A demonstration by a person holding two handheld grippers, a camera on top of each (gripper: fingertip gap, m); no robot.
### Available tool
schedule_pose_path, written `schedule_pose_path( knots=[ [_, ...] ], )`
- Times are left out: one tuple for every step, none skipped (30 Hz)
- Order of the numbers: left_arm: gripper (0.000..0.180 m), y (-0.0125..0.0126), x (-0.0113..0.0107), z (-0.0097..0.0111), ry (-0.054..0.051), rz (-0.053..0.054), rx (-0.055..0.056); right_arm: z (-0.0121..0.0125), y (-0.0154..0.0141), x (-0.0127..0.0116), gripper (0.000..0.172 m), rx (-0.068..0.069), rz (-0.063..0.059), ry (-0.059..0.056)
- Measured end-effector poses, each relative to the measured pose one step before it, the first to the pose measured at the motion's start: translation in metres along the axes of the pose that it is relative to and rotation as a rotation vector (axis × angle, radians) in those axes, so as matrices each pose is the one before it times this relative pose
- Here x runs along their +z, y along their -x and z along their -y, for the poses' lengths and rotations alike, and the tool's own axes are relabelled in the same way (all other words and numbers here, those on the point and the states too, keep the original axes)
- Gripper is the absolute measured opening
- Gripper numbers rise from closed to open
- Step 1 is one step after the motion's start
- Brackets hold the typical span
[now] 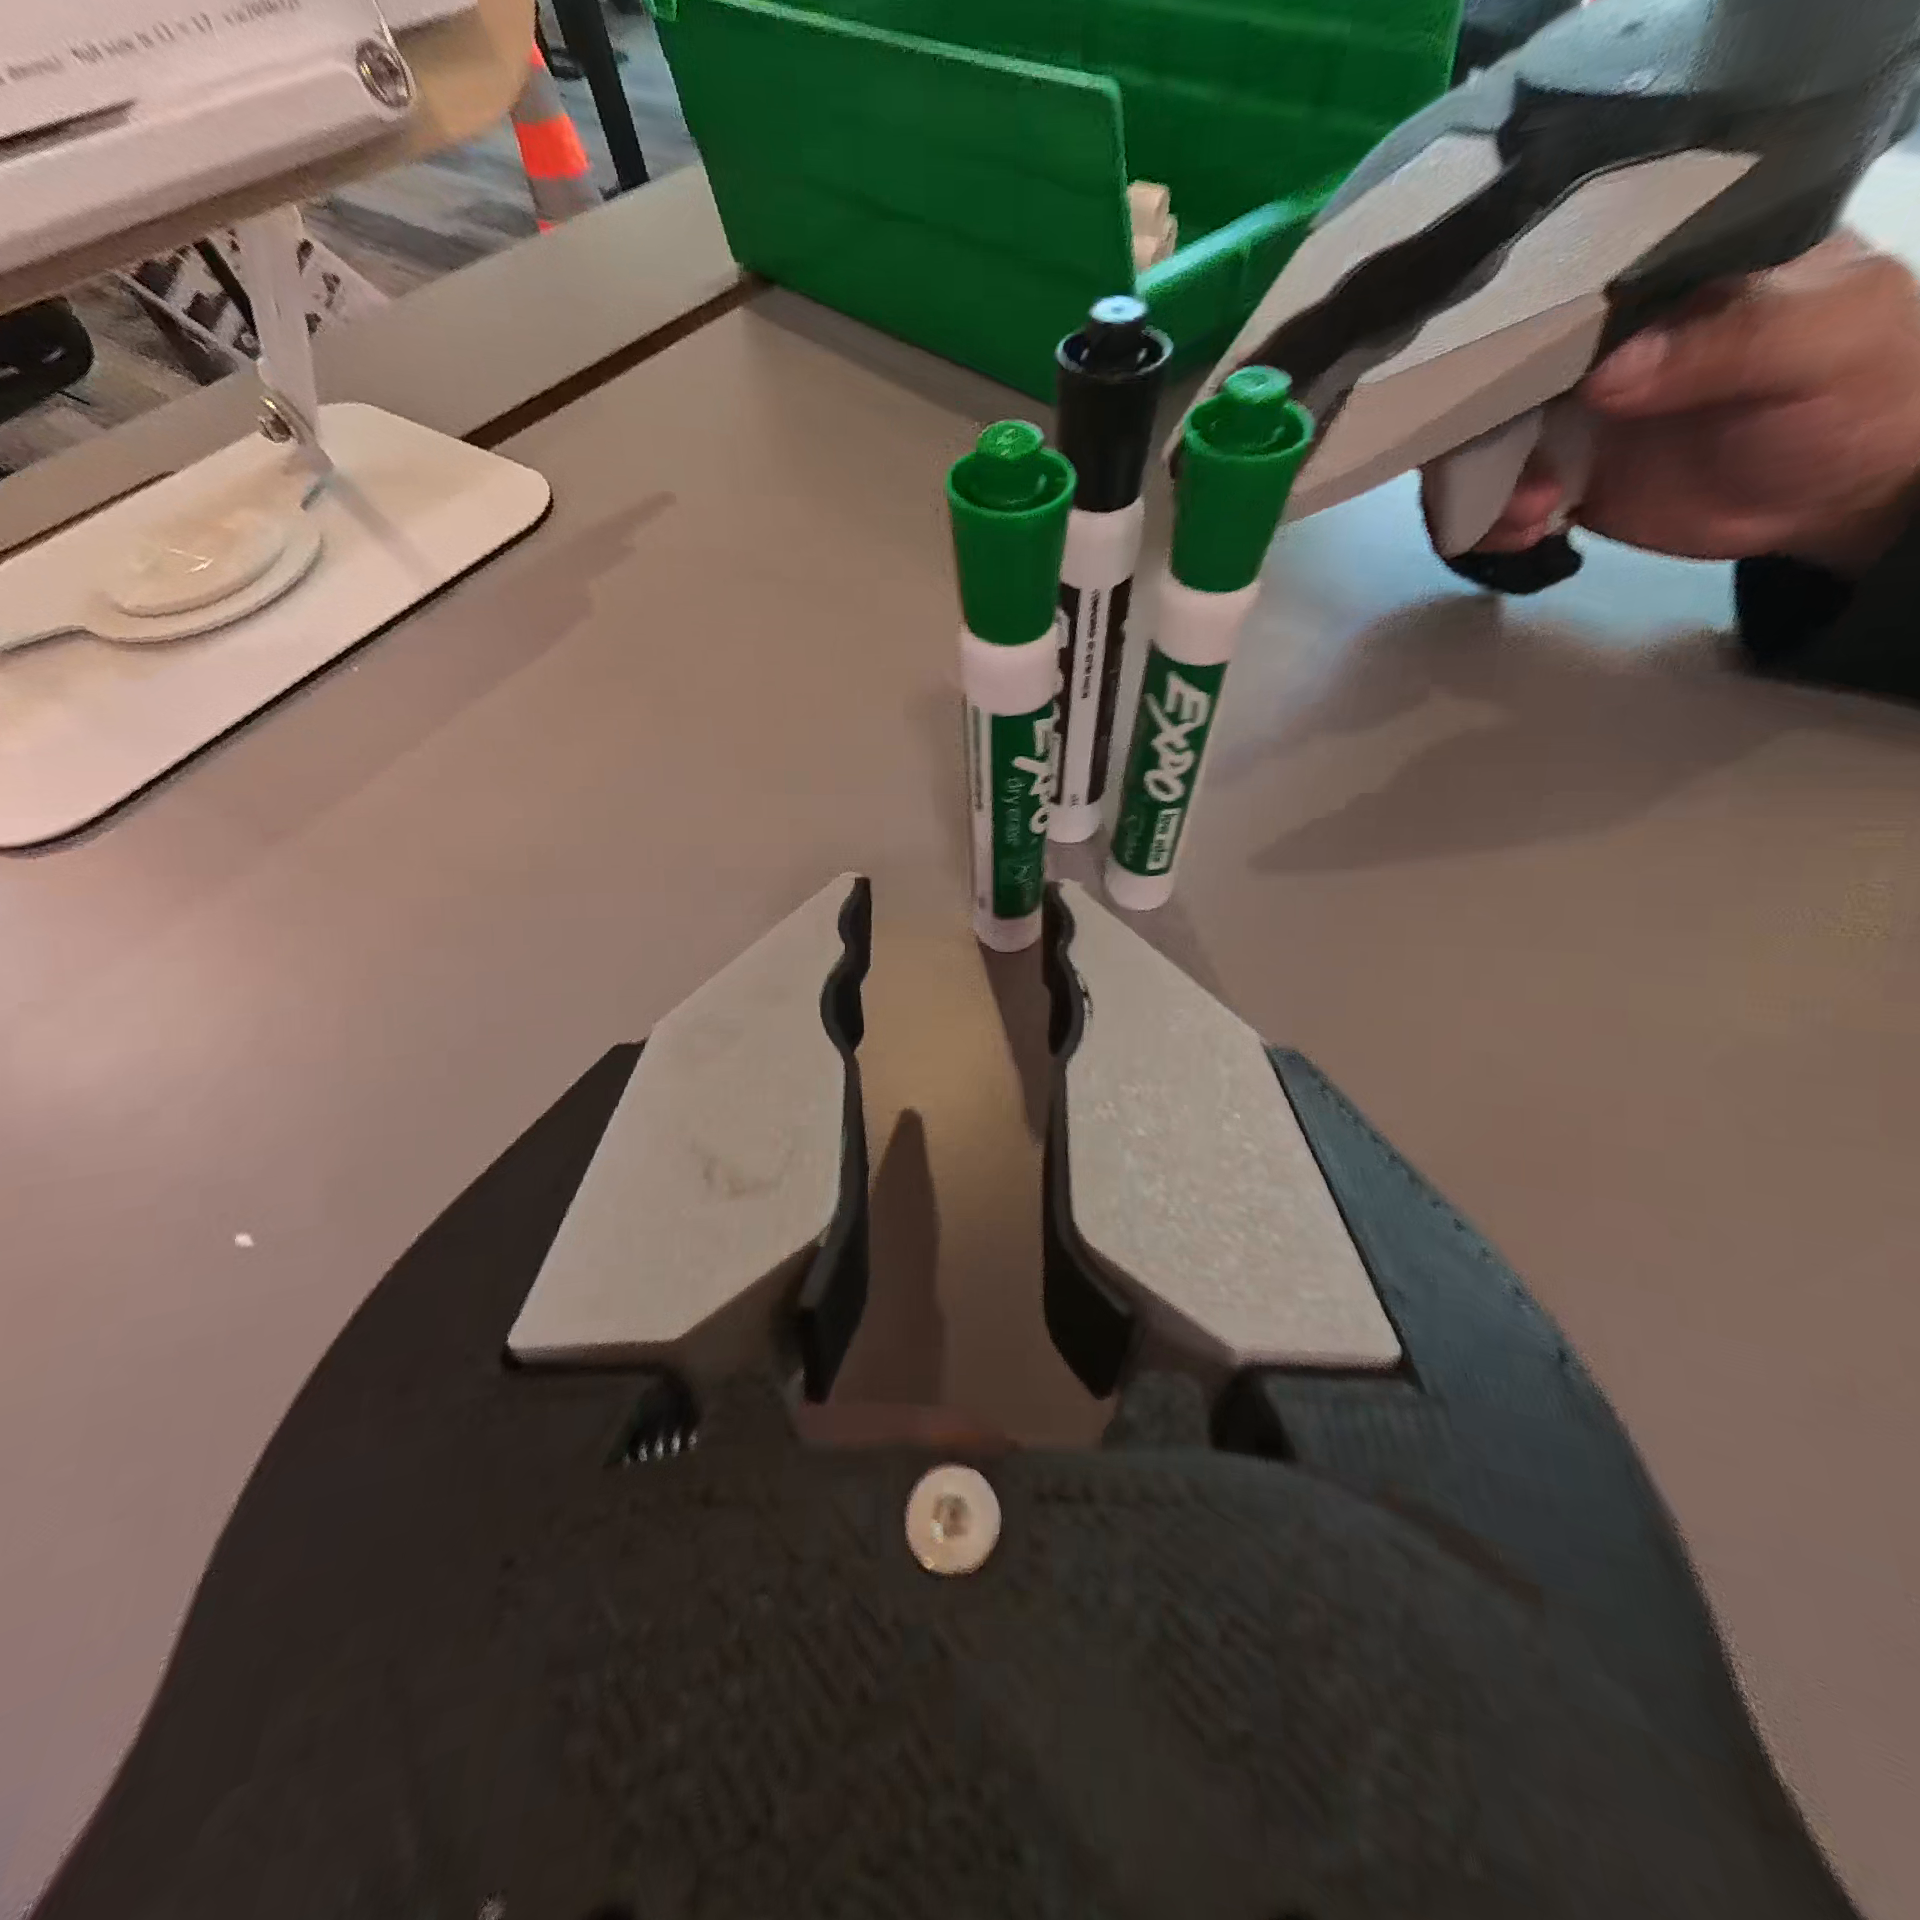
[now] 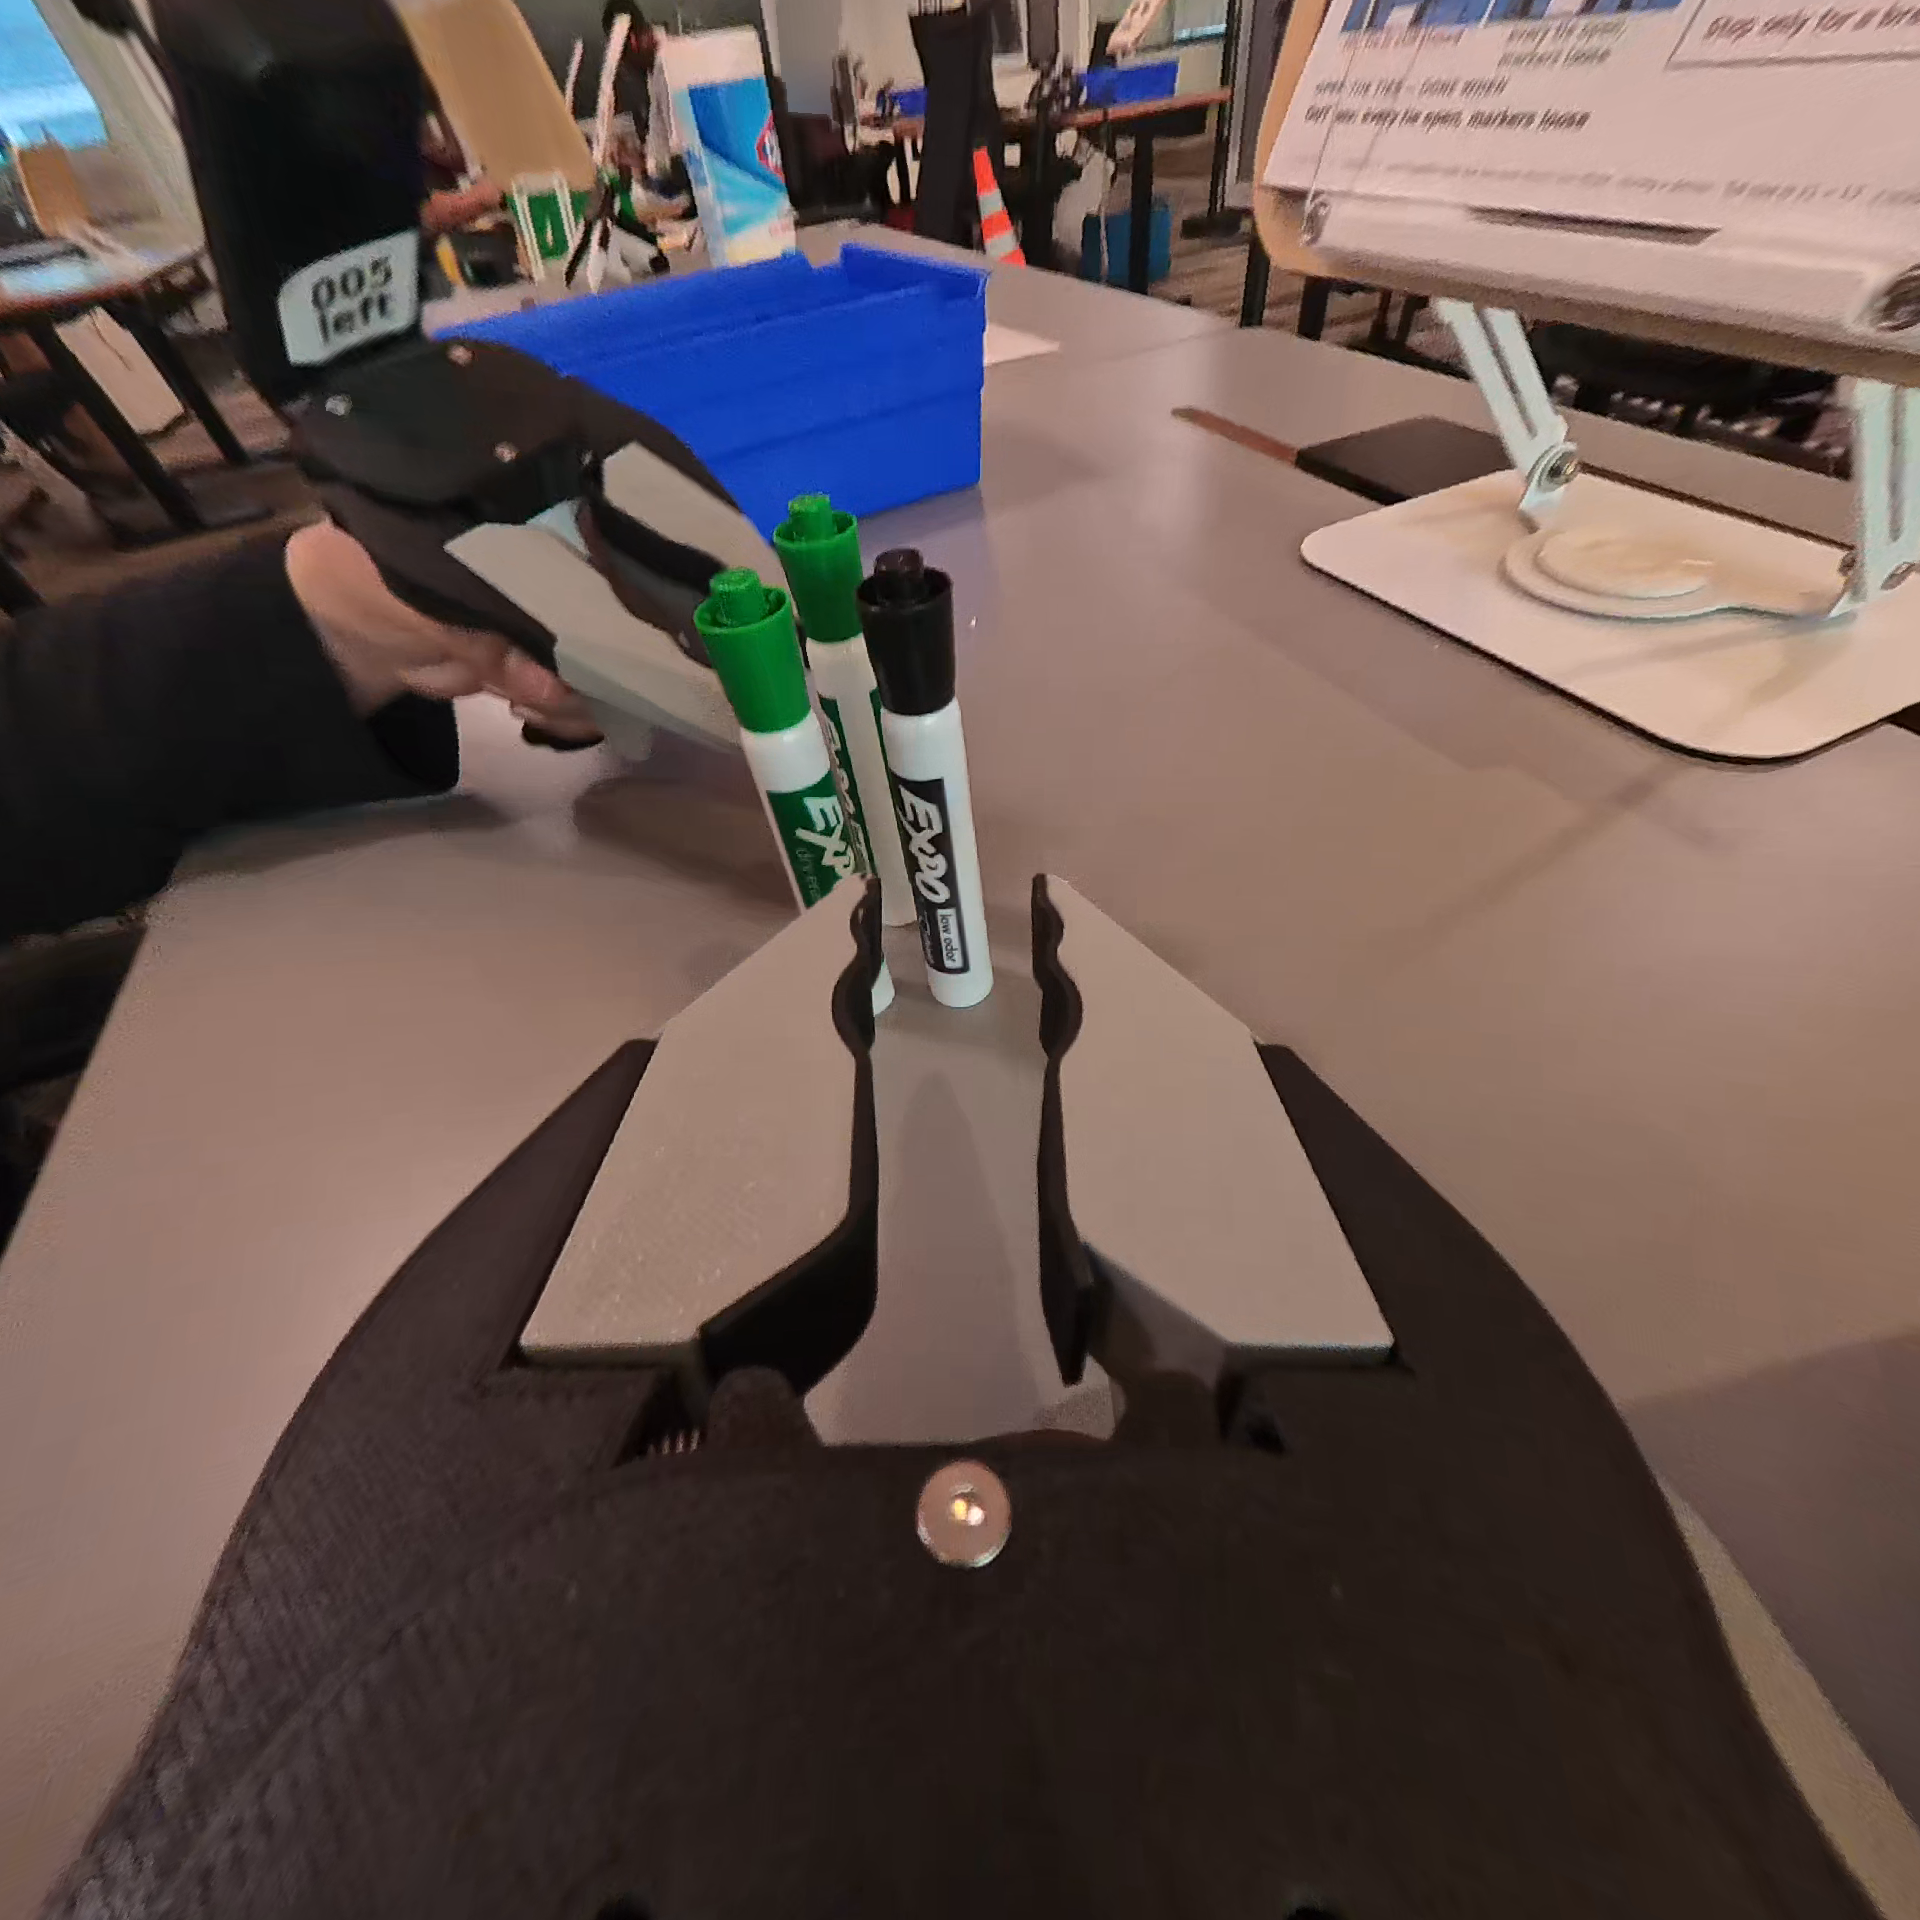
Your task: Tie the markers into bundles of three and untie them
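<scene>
Standing upright on the grey desk, three markers form a loose cluster: two green markers and one black marker, caps up, not visibly bound together.

Only the left wrist view shows a green bin behind the markers, along with the person's right hand gripping the handle of the right tool, which reaches in from the upper right, its tip just beside the cap of the right-hand green marker. Whether it touches that cap cannot be told. Only the right wrist view shows a blue bin beyond the markers, a dark sleeve and hand holding the left tool from the left, and a busy room with other desks behind. Both views show a white stand carrying a printed sheet.

The left tool has its jaws moderately apart, with bare desk visible between the pads. The base of the nearest green marker sits just ahead of the tips, close to the right-hand finger, but is not clasped.

The right tool is likewise moderately open. The foot of the black marker stands in the opening between its fingertips, with a clear gap to the right-hand pad and no pressing from either side; a green marker disappears behind the left-hand finger. Neither tool holds anything.
</scene>
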State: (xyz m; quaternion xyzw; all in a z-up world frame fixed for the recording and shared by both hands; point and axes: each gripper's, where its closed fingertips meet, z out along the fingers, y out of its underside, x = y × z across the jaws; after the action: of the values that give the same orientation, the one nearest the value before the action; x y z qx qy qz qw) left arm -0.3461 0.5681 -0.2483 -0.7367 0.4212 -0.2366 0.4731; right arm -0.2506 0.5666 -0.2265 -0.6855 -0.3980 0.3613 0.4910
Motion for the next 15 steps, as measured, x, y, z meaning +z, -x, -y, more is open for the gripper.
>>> schedule_pose_path(
  knots=[
    [0.030,0.00204,0.00375,-0.00138,0.0176,-0.0123,0.0113,-0.00262,0.00142,0.00249,0.025,-0.0111,0.0014,0.0160],
    [0.031,0.00015,0.00353,-0.00101,0.0158,-0.0239,0.0028,-0.00230,0.00135,0.00226,0.025,-0.0132,0.0007,0.0160],
    [0.030,0.00006,0.00358,-0.00103,0.0154,-0.0230,0.0002,-0.00183,0.00071,0.00173,0.024,-0.0154,-0.0037,0.0131],
    [0.028,-0.00071,0.00345,-0.00137,0.0151,-0.0227,0.0062,-0.00151,-0.00040,0.00146,0.021,-0.0141,-0.0090,0.0096],
    [0.026,0.00003,0.00365,-0.00153,0.0142,-0.0130,0.0090,-0.00101,-0.00074,0.00132,0.019,-0.0092,-0.0071,0.0075],
    [0.025,0.00105,0.00355,-0.00191,0.0148,-0.0032,0.0065,-0.00060,-0.00071,0.00153,0.019,-0.0035,-0.0041,0.0060],
    [0.025,0.00030,0.00325,-0.00193,0.0126,-0.0044,0.0018,-0.00045,-0.00073,0.00188,0.018,0.0001,-0.0019,0.0041],
    [0.025,-0.00155,0.00290,-0.00125,0.0063,-0.0132,-0.0003,-0.00038,-0.00004,0.00194,0.018,0.0017,0.0041,0.0066],
    [0.025,-0.00267,0.00241,-0.00055,0.0011,-0.0159,0.0008,0.00001,0.00054,0.00211,0.018,0.0004,0.0070,0.0048],
    [0.025,-0.00236,0.00209,-0.00077,0.0038,-0.0119,0.0041,0.00012,0.00080,0.00216,0.018,-0.0017,0.0063,0.0038],
    [0.024,-0.00173,0.00179,-0.00097,0.0092,-0.0057,0.0071,-0.00004,0.00076,0.00207,0.018,-0.0044,0.0036,0.0048],
    [0.025,-0.00085,0.00122,0.00008,0.0057,0.0011,0.0078,-0.00051,0.00071,0.00220,0.018,-0.0050,0.0028,0.0076],
    [0.024,-0.00150,0.00082,0.00142,-0.0049,-0.0025,0.0070,-0.00071,0.00055,0.00218,0.018,-0.0044,0.0018,0.0095],
    [0.023,-0.00209,0.00082,0.00137,-0.0045,-0.0086,0.0030,-0.00073,0.00093,0.00200,0.018,-0.0042,0.0028,0.0094],
    [0.022,-0.00175,0.00093,0.00096,-0.0022,-0.0092,-0.0006,-0.00044,0.00097,0.00185,0.018,-0.0048,0.0027,0.0074]
  ],
)
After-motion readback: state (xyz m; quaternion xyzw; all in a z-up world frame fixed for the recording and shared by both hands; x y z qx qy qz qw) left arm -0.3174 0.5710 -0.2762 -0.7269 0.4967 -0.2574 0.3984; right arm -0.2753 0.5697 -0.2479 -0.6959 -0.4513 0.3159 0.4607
